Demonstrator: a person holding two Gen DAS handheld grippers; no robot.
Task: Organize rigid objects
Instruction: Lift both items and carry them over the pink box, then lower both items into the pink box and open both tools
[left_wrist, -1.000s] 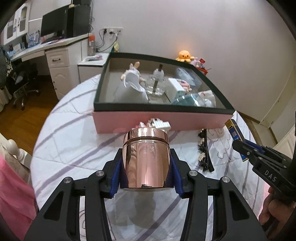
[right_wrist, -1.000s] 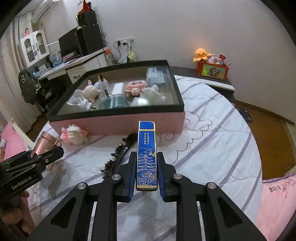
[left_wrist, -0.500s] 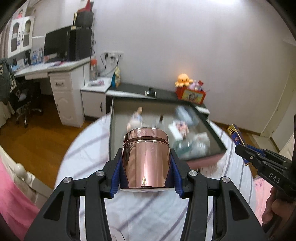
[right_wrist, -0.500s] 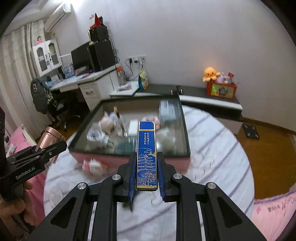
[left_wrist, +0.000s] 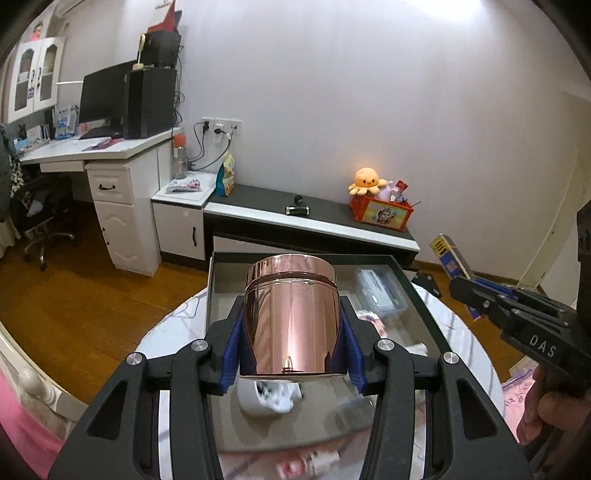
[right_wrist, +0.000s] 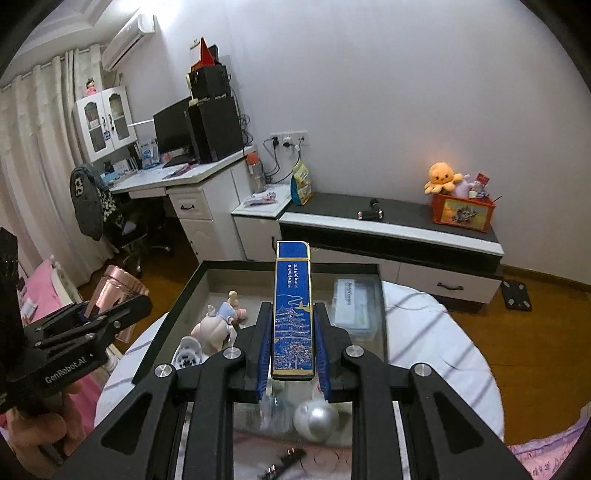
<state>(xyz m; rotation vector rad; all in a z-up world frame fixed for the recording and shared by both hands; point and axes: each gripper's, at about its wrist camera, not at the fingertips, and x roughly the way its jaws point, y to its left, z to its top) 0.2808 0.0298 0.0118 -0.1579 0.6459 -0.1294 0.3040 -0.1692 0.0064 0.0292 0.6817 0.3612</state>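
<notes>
- Left gripper: clamped on a rose-gold metal canister, blue pads pressed against both sides of its body, canister upright with its lid on.
- Canister held in the air above the near part of the open box; seen from the right wrist view as a pink-copper shape behind the black left-hand tool.
- Right gripper: closed on a slim blue tin with gold tower artwork and a gold edge, gripped along its long sides, upper end sticking out past the fingertips.
- Blue tin held above the box, over its middle; in the left wrist view visible at the right, tilted, in the other tool.
- Box: dark rim, grey inside, pink outer wall, resting on a round table with a white striped cloth.
- Inside the box: a small doll lying toward the left, a clear plastic case at the far right side, a silver ball near the front wall, a white cup-like item at the left; other contents blurred.
- In front of the box on the cloth: a dark beaded item, only partly seen.
- Background: low black-topped cabinet along the wall, orange octopus plush beside a red storage box, white desk with monitor and computer tower at left.
</notes>
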